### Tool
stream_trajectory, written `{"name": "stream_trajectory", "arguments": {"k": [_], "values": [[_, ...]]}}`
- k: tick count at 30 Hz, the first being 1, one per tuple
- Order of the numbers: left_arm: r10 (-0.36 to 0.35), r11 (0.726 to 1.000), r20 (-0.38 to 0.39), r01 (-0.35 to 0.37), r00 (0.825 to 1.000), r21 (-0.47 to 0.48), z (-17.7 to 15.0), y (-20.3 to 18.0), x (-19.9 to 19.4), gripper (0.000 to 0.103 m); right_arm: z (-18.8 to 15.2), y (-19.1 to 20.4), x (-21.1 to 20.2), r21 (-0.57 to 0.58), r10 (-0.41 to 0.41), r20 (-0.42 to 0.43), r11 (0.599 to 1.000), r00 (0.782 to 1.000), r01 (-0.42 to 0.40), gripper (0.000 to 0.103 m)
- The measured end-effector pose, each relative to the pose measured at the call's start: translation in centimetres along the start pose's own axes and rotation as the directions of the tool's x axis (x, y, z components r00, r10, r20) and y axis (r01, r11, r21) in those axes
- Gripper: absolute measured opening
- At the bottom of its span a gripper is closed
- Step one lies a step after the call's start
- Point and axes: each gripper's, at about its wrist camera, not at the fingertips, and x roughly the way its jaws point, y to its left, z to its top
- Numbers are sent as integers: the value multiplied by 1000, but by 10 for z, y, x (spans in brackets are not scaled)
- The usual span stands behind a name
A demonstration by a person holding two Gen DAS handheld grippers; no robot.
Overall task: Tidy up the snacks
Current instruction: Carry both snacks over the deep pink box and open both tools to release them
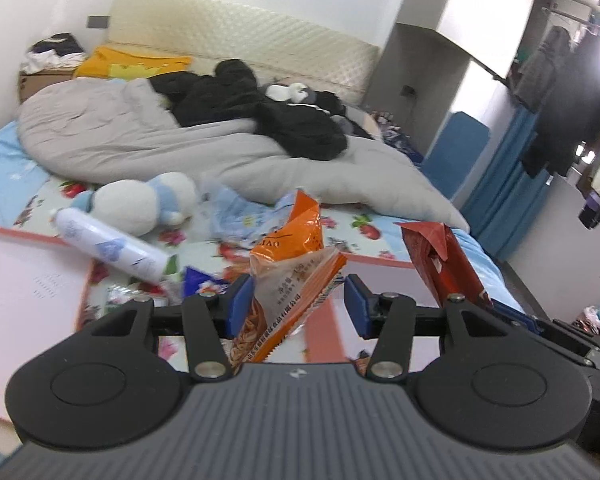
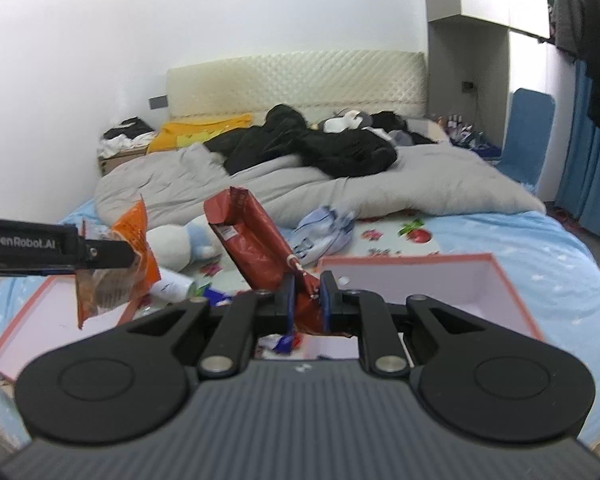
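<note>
My left gripper [image 1: 298,300] has its jaws at a middling width with an orange snack bag [image 1: 288,276] between them. Its own camera shows the bag against the left pad and a sliver of gap at the right pad, so from that view alone I cannot be sure of the pinch. The right wrist view settles it: the same orange bag [image 2: 116,264] hangs from that gripper's tip, clear of the bed.

My right gripper [image 2: 307,304] is clamped narrow on the lower end of a dark red snack bag [image 2: 252,240], which stands up and leans left. From the left camera that red bag [image 1: 440,264] shows just right of the orange one, apart from it.

Below both grippers sit two shallow pink trays with salmon rims: one [image 2: 512,264] toward the bed's right edge, the other [image 2: 28,308] toward its left edge. Between them lie small blue and white wrappers [image 1: 198,280], blurred.

Further out, a white spray can [image 1: 108,246] lies on its side beside a white and blue plush toy [image 1: 140,204], with a crumpled pale blue bag [image 2: 324,228] near the middle. A grey duvet [image 1: 140,136] with black clothing [image 1: 260,108] on it fills the head end. The floral sheet [image 2: 500,232] along the right edge lies bare.
</note>
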Motion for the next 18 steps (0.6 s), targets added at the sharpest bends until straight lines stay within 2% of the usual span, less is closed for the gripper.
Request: {"name": "stream_trajectory", "arguments": {"k": [5, 9, 11, 14, 15, 18], "values": [[-49, 998, -30, 50, 998, 48, 6, -43, 30, 56, 5, -33, 8, 11, -37, -23, 999, 999, 38, 16], [-79, 993, -82, 86, 994, 82, 4, -75, 67, 56, 0, -67, 30, 46, -54, -106, 997, 993, 60, 16], [-85, 991, -139, 98, 987, 89, 0, -86, 94, 56, -6, -83, 42, 59, -60, -156, 996, 986, 69, 16], [-111, 984, -209, 137, 972, 114, -7, -101, 124, 56, -19, -107, 59, 112, -32, -248, 992, 968, 62, 16], [-100, 982, -231, 134, 968, 137, -11, -109, 135, 56, -25, -114, 65, 125, -26, -279, 990, 960, 63, 16], [-80, 978, -296, 132, 952, 162, -22, -120, 160, 56, -43, -138, 90, 153, -20, -392, 984, 920, 87, 16]]}}
